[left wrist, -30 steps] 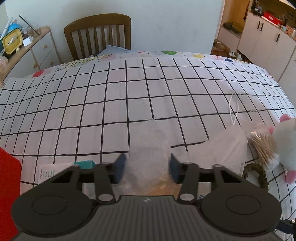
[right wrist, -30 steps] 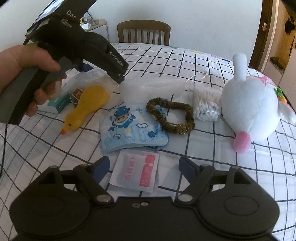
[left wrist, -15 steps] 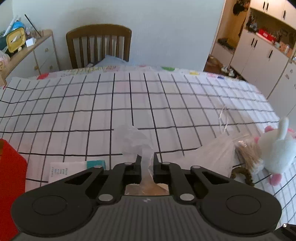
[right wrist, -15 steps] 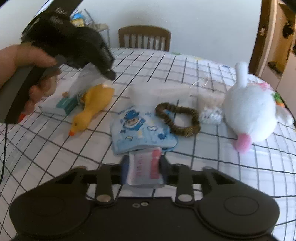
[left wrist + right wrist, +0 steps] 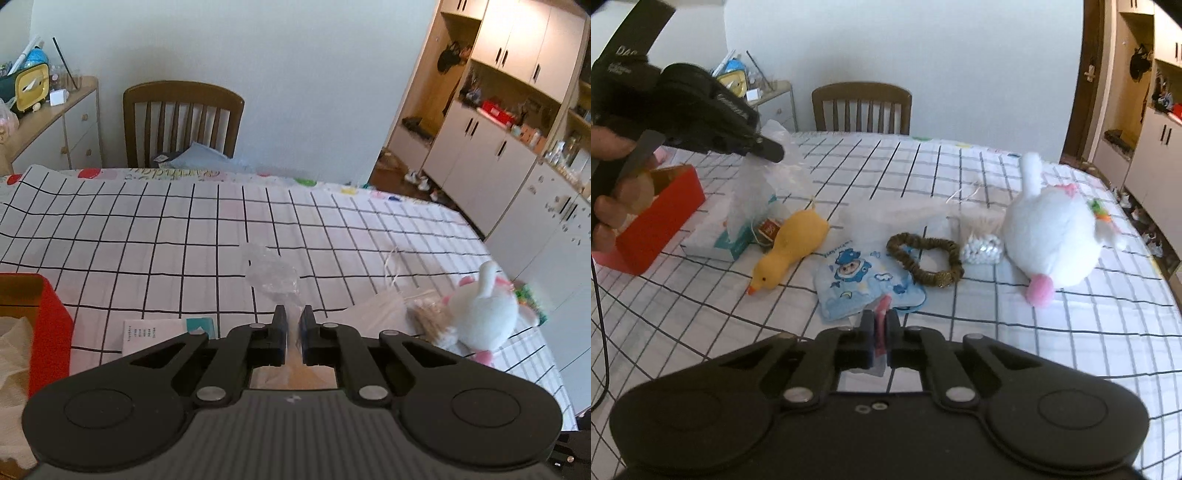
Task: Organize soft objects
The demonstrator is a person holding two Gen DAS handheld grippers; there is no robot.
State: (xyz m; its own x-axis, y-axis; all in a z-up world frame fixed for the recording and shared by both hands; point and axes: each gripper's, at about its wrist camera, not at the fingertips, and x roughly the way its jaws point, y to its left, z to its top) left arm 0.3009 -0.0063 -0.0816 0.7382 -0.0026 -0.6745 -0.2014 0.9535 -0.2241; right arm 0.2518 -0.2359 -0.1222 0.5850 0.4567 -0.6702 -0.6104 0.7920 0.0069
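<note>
My left gripper [image 5: 294, 318] is shut on the neck of a clear plastic bag [image 5: 272, 275], whose crumpled top sticks up past the fingertips. The right wrist view shows that same left gripper [image 5: 771, 153], in a hand at the upper left, holding the plastic bag [image 5: 775, 177] above the table. My right gripper [image 5: 881, 316] is shut on a thin pink and white sachet [image 5: 884, 303], held edge-on just above the checked cloth. Beyond it lie a blue cartoon mask pack [image 5: 864, 288], a yellow duck toy [image 5: 794, 243], a brown scrunchie [image 5: 923, 258] and a white plush animal [image 5: 1052, 236].
A red box [image 5: 653, 221] with crumpled paper inside stands at the left, with a tissue pack [image 5: 716, 240] beside it. A bag of cotton swabs [image 5: 982, 247] lies by the plush. A wooden chair [image 5: 183, 122] stands at the far table edge, and cabinets [image 5: 498, 147] line the right.
Both grippers have gone from open to shut, the left on the plastic bag and the right on the sachet. Both have risen, lifting what they hold off the cloth.
</note>
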